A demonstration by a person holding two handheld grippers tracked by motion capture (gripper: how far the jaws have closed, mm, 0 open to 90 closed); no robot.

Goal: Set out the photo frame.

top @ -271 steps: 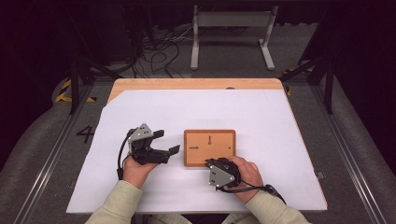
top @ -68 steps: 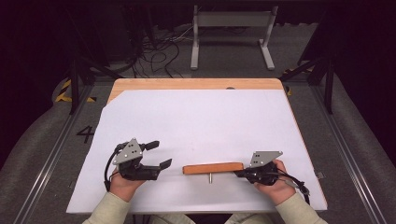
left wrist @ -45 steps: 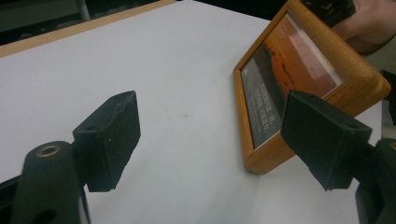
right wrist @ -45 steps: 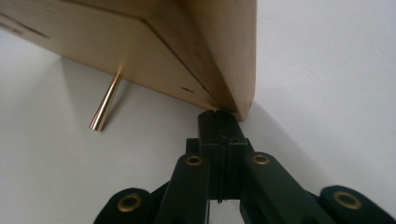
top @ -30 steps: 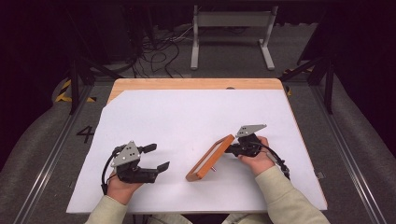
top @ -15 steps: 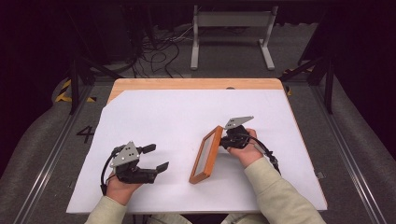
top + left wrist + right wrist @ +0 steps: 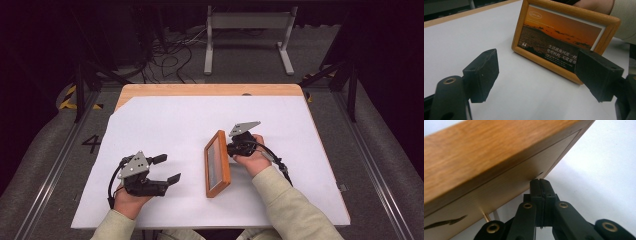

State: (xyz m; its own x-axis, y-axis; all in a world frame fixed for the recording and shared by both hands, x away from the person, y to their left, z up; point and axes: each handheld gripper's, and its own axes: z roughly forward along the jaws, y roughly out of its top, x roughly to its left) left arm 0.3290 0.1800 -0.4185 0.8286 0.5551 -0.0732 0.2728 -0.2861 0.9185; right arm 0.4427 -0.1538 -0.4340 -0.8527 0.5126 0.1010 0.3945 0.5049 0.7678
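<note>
Small wooden picture frame with an orange sunset print (image 7: 218, 163) stands on its long edge near the middle of the white-covered table (image 7: 165, 120), leaning back slightly, picture side towards the person's left. That lean suits a frame meant to rest on a rear prop; a thin brass peg (image 7: 486, 217) shows low on the pale back panel. Right gripper (image 7: 540, 185) sits behind the frame, jaws pressed together with nothing visible between them, tips touching the back panel, probably steadying it while it settles. Left gripper (image 7: 160, 169) lies well apart on the table, jaws spread and empty, aimed at the print, likely kept clear as a ready support.
</note>
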